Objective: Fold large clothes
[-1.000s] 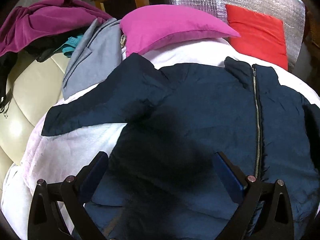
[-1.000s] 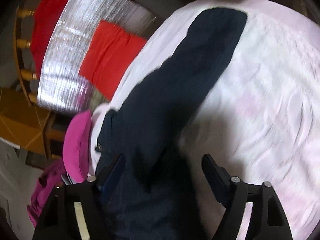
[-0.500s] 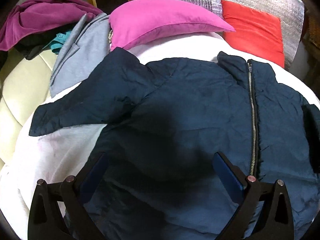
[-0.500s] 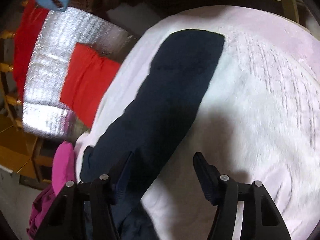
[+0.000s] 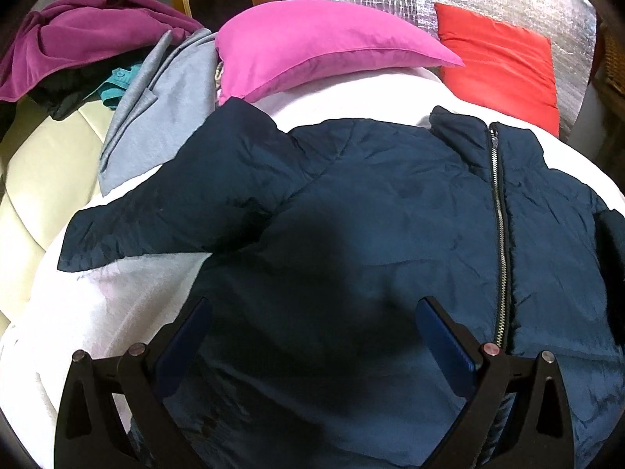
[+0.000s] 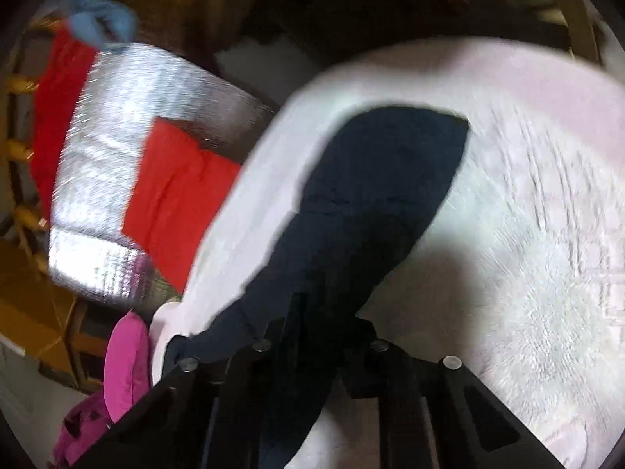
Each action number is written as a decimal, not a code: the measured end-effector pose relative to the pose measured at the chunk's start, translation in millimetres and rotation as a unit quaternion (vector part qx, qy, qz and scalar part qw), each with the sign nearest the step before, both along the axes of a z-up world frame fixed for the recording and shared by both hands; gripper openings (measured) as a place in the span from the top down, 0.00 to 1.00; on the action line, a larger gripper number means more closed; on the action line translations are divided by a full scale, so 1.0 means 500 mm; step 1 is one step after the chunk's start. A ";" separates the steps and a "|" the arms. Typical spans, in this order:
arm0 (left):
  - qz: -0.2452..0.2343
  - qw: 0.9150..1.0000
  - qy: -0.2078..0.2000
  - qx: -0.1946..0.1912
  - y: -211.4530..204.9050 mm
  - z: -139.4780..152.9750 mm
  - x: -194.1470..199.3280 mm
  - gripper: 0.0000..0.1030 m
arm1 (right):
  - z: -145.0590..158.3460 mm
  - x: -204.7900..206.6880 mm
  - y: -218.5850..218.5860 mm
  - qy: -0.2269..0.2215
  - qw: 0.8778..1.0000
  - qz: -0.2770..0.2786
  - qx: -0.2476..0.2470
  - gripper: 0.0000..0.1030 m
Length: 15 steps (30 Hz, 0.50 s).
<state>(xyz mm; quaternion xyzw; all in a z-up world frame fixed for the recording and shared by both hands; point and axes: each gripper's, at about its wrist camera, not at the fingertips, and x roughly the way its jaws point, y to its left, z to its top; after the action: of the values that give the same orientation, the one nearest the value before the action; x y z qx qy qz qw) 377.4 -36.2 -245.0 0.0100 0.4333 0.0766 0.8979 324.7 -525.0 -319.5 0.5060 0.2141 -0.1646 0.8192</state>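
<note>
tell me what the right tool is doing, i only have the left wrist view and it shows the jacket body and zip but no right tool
Observer: The right tool is closing on the jacket's right sleeve, with dark fabric between its fingers.
Operator: does the sleeve lie straight or bunched
Observer: Straight, stretched flat across the white blanket away from the tool.
Operator: anything past the cuff
Observer: Only bare blanket, then the bed's edge; the picture is blurred there.
Operator: and my left tool
Observer: The left tool is open over the navy jacket, with nothing gripped.
</note>
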 end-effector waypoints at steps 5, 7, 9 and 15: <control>0.013 1.000 -0.011 -0.009 0.024 0.019 -0.003 0.00 | 0.107 0.008 0.109 -0.051 0.996 0.065 -0.045 0.84; 0.017 1.000 -0.016 -0.011 0.033 0.026 -0.006 0.00 | 0.137 0.018 0.172 -0.065 0.992 0.097 -0.056 0.84; 0.024 0.999 -0.021 -0.013 0.048 0.035 -0.009 0.00 | 0.150 0.029 0.230 -0.075 0.987 0.128 -0.060 0.84; 0.048 0.998 -0.032 -0.020 0.100 0.053 -0.017 0.00 | 0.123 0.087 0.428 -0.085 0.973 0.209 -0.038 0.84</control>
<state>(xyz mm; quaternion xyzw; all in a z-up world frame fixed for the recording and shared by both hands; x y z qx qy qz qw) 368.9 13.6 -218.3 -0.0313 0.4061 0.1115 0.9065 368.3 -311.2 -257.9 0.4310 0.2380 0.0461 0.8692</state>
